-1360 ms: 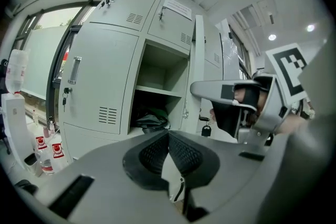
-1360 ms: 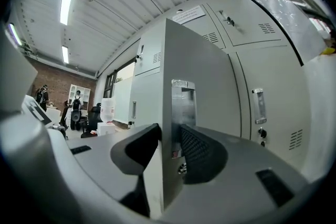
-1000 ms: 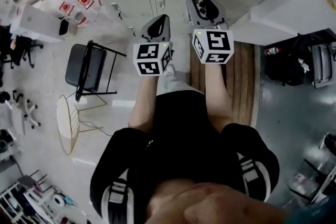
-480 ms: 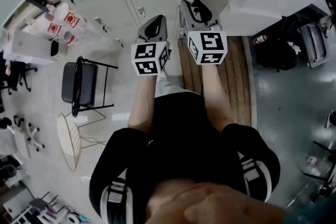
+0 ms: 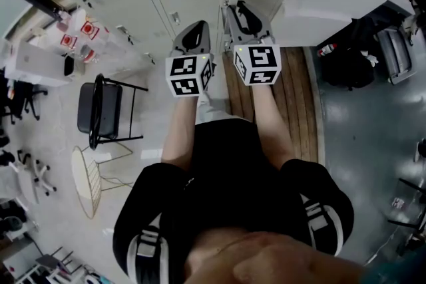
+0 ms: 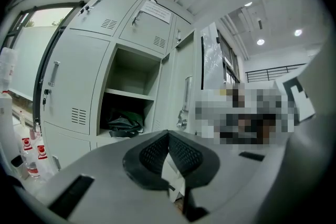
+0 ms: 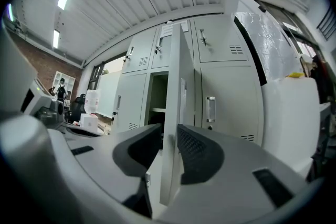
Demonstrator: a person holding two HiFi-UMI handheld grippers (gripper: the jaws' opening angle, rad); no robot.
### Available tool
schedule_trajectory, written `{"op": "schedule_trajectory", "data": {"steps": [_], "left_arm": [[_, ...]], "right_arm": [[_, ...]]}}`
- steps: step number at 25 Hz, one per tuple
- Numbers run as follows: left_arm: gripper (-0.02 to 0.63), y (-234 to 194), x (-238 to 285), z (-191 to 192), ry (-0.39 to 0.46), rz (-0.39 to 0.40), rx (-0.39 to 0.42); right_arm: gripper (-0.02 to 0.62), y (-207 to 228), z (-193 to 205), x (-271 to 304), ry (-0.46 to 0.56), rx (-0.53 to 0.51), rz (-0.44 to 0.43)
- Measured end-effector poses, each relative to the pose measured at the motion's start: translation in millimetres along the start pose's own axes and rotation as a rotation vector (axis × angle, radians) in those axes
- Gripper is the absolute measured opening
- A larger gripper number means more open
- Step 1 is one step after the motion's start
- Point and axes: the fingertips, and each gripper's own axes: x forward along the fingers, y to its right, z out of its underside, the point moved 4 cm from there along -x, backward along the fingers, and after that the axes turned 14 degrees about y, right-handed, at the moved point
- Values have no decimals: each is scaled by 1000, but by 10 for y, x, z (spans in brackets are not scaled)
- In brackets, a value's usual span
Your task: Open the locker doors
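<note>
In the right gripper view, the right tool [image 7: 168,132] straddles the free edge of the half-open locker door [image 7: 172,86]. Its jaws have just been closing, and the pads now look clenched on both faces of the door.

In the left gripper view, the left tool [image 6: 168,135] is clenched on nothing, and a bag [image 6: 125,124] sits in the compartment left of the door.

In the head view, both tools are level before the door. We judge the swing best done along the hinge arc (a straight tug could slip the thin edge).
</note>
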Motion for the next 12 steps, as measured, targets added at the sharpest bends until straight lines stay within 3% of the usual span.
{"op": "schedule_trajectory", "data": {"steps": [5, 12], "left_arm": [[9, 39, -117, 0, 17, -27, -10], [9, 171, -291, 51, 17, -9, -10]], "right_arm": [[105, -62, 46, -205, -10, 16, -22], [31, -118, 61, -428, -26, 45, -37]]}}
